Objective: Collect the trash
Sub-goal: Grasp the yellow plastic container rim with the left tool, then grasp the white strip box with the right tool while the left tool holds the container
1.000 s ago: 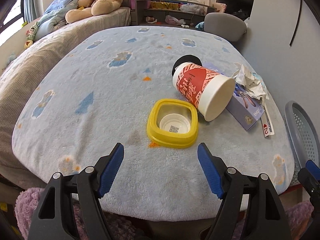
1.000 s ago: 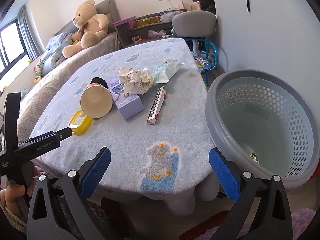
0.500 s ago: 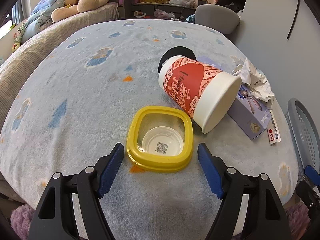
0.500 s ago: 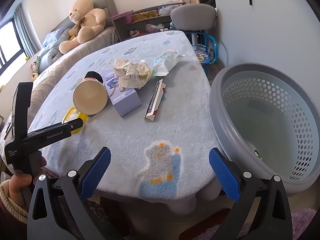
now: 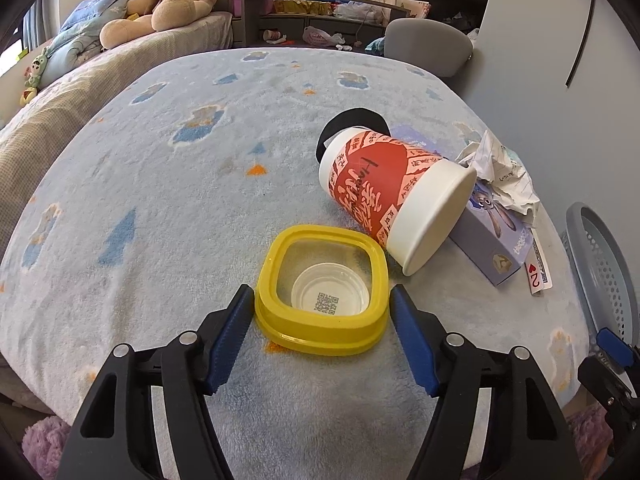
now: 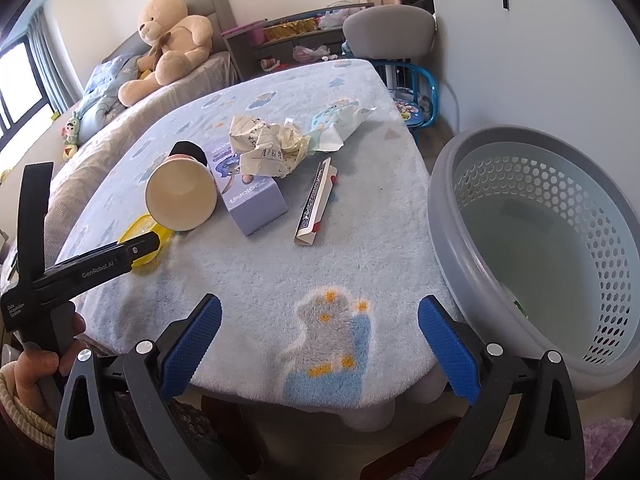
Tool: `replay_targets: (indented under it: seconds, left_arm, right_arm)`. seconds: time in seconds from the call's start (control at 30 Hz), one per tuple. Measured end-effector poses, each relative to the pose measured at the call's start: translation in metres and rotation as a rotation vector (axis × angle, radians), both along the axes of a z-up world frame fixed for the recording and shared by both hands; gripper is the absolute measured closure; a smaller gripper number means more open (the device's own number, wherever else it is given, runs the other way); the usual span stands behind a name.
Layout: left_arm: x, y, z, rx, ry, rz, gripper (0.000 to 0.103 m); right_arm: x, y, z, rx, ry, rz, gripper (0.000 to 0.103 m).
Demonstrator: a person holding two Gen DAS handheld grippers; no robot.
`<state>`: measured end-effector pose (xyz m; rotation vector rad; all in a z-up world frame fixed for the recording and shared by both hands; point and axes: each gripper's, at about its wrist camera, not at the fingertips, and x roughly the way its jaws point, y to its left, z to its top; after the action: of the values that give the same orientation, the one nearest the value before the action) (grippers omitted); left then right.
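The left gripper is standing spread around the yellow lid, one blue pad just beside each side of the rim; whether the pads are touching it cannot be told, and nothing is being gripped. The lid is lying flat on the fleece-covered table directly between the fingers, squarish with rounded corners, its clear centre showing a round white disc with a QR code. Just ahead and to the right of that claw, the red-and-white paper cup is lying on its side, long axis running diagonally, open mouth pointing toward the claw's right and base pointing away, its rim almost touching the lid's far right corner. A black cup lid is sitting behind its base. Right of the cup, a purple box is bearing crumpled paper, with a playing-card pack beside it. The right gripper is hanging released over the near table edge, holding nothing, with the grey basket to its right.
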<state>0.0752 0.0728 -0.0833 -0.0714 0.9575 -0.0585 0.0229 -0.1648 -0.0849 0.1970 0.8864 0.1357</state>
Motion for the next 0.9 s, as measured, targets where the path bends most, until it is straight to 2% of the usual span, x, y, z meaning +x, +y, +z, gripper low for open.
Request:
replay_targets:
  seconds: [0.17, 0.4, 0.63, 0.9]
  left_arm:
    - [-0.011, 0.006, 0.011, 0.017, -0.034, 0.020, 0.036]
    - [-0.020, 0.017, 0.021, 0.002, -0.055, 0.034, 0.036]
    - [-0.020, 0.019, 0.021, 0.005, -0.062, 0.034, 0.036]
    - [-0.019, 0.021, 0.014, -0.006, -0.046, 0.033, 0.036]
  right_arm:
    - [0.007, 0.005, 0.002, -0.015, -0.007, 0.002, 0.006]
    - [0.029, 0.010, -0.002, -0.060, 0.005, -0.014, 0.006]
    - [0.052, 0.015, -0.003, -0.127, -0.008, -0.032, 0.008]
    - [0.077, 0.018, -0.010, -0.170, 0.025, -0.042, 0.029]
